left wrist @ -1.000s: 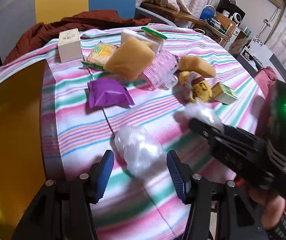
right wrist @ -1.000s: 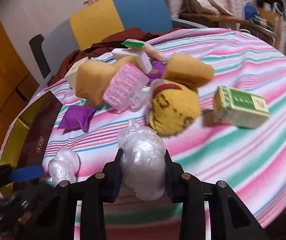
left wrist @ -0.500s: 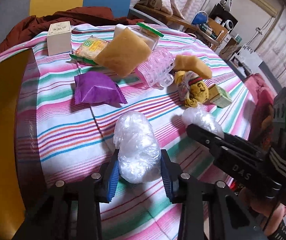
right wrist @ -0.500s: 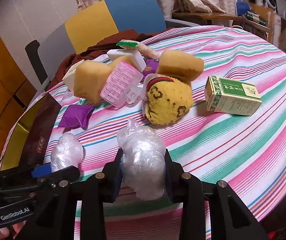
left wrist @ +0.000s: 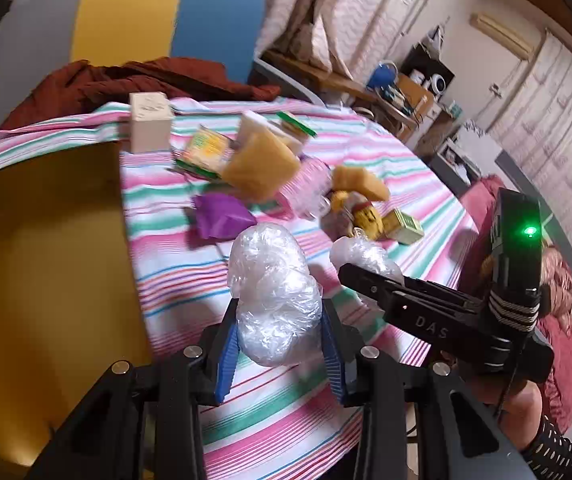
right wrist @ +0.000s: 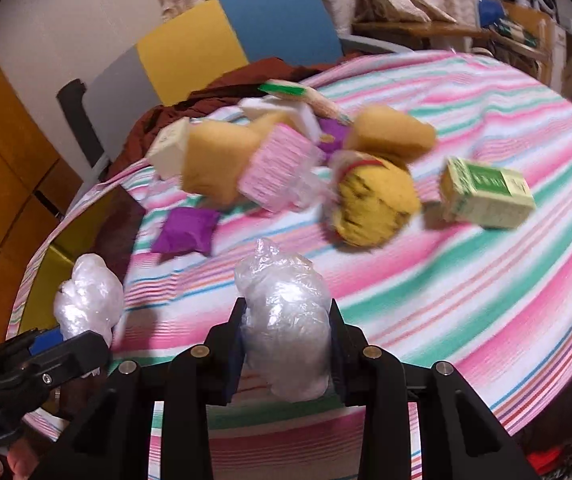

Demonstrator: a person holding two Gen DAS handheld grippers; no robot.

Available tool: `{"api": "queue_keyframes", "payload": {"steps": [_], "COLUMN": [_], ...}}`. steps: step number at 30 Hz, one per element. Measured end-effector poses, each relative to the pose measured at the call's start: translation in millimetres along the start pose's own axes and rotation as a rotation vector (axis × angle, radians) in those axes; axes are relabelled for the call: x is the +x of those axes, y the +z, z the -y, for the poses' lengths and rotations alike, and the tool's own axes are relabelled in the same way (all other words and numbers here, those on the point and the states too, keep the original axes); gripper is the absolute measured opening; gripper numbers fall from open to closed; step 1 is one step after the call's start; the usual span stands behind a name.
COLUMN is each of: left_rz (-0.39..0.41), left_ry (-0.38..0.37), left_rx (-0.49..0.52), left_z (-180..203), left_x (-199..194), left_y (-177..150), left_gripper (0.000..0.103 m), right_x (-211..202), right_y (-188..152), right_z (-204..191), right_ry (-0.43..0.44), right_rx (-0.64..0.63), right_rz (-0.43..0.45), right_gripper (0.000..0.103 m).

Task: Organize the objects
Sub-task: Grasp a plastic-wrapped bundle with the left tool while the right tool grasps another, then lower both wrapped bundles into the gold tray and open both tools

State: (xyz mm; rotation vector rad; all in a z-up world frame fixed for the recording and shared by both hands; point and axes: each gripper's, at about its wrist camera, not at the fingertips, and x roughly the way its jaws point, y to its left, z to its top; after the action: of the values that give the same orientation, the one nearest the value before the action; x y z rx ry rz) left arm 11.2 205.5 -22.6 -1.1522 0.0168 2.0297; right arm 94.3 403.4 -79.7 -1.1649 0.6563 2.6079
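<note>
My left gripper is shut on a crumpled clear plastic bundle, held a little above the striped tablecloth. My right gripper is shut on a second clear plastic bundle. In the left wrist view the right gripper and its bundle sit just to the right. The right wrist view shows the left gripper and its bundle at lower left.
Mid-table lies a heap: yellow sponges, a pink plastic pack, a yellow plush toy, a green box, a purple packet, a cream box. A yellow box stands at the left; a chair with red cloth stands behind.
My left gripper closed on the plastic bundle that lay between its open fingers and lifted it off the cloth. My right gripper kept its bundle and rose slightly.
</note>
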Motion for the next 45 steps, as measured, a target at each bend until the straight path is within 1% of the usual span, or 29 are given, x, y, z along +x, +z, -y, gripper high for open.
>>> {"api": "queue_keyframes", "payload": {"steps": [7, 10, 13, 16, 19, 21, 25, 29, 33, 34, 35, 36, 37, 38, 39, 40, 41, 43, 45], "left_rz": [0.068, 0.086, 0.097, 0.094, 0.080, 0.063, 0.036, 0.015, 0.004, 0.002, -0.001, -0.004, -0.007, -0.010, -0.009, -0.006, 0.004, 0.018, 0.035], "left_ry": [0.034, 0.078, 0.121, 0.171, 0.201, 0.230, 0.270, 0.298, 0.317, 0.325, 0.332, 0.336, 0.344, 0.359, 0.365, 0.362, 0.339, 0.316, 0.320], "left_rx": [-0.099, -0.132, -0.168, -0.208, -0.243, -0.259, -0.283, -0.307, -0.320, -0.317, -0.313, -0.307, -0.302, -0.300, -0.302, -0.306, -0.316, -0.338, -0.353], "left_z": [-47.8, -75.0, -103.9, -137.1, -164.3, -180.3, -208.1, -231.5, -245.3, -247.5, -249.5, -251.5, -253.1, -254.9, -255.5, -256.8, -258.2, -260.4, -259.1], "left_x": [-36.4, -50.0, -60.5, -67.5, -69.8, -68.9, -66.0, -60.9, -59.0, -57.8, -56.2, -54.5, -53.2, -52.4, -52.8, -53.0, -54.8, -58.0, -62.6], "left_y": [3.0, 4.4, 6.6, 10.5, 12.7, 14.0, 16.5, 17.3, 20.4, 22.2, 24.3, 27.0, 29.0, 30.8, 31.6, 33.1, 33.0, 32.1, 31.1], "left_gripper": [0.037, 0.037, 0.037, 0.037, 0.037, 0.037, 0.037, 0.037, 0.037, 0.037, 0.037, 0.038, 0.039, 0.042, 0.047, 0.049, 0.051, 0.053, 0.054], "right_x": [-8.7, -5.4, 3.3, 14.4, 29.4, 43.4, 73.5, 102.2, 123.4, 128.0, 133.0, 136.3, 140.2, 142.9, 142.7, 141.2, 137.2, 127.3, 118.0], "right_y": [17.4, 23.8, 29.1, 34.0, 37.6, 39.9, 43.0, 43.6, 47.5, 49.2, 52.1, 54.3, 56.9, 58.6, 59.5, 59.5, 58.0, 54.9, 50.8], "right_z": [-60.2, -90.4, -122.2, -155.5, -185.2, -203.5, -227.3, -244.2, -259.2, -263.1, -266.7, -269.0, -271.3, -273.4, -274.0, -275.9, -275.8, -274.0, -269.7], "right_ry": [0.072, 0.111, 0.145, 0.171, 0.207, 0.226, 0.259, 0.236, 0.216, 0.225, 0.239, 0.249, 0.258, 0.272, 0.287, 0.290, 0.291, 0.285, 0.287], "right_rx": [-0.103, -0.144, -0.186, -0.242, -0.266, -0.266, -0.229, -0.207, -0.208, -0.200, -0.187, -0.170, -0.150, -0.132, -0.116, -0.114, -0.120, -0.138, -0.134], "right_rz": [0.026, 0.021, -0.004, -0.039, -0.074, -0.116, -0.191, -0.240, -0.248, -0.244, -0.233, -0.221, -0.213, -0.209, -0.199, -0.190, -0.181, -0.165, -0.149], "right_gripper": [0.036, 0.036, 0.036, 0.036, 0.036, 0.036, 0.036, 0.036, 0.036, 0.039, 0.039, 0.042, 0.057, 0.064, 0.072, 0.073, 0.073, 0.074, 0.077]}}
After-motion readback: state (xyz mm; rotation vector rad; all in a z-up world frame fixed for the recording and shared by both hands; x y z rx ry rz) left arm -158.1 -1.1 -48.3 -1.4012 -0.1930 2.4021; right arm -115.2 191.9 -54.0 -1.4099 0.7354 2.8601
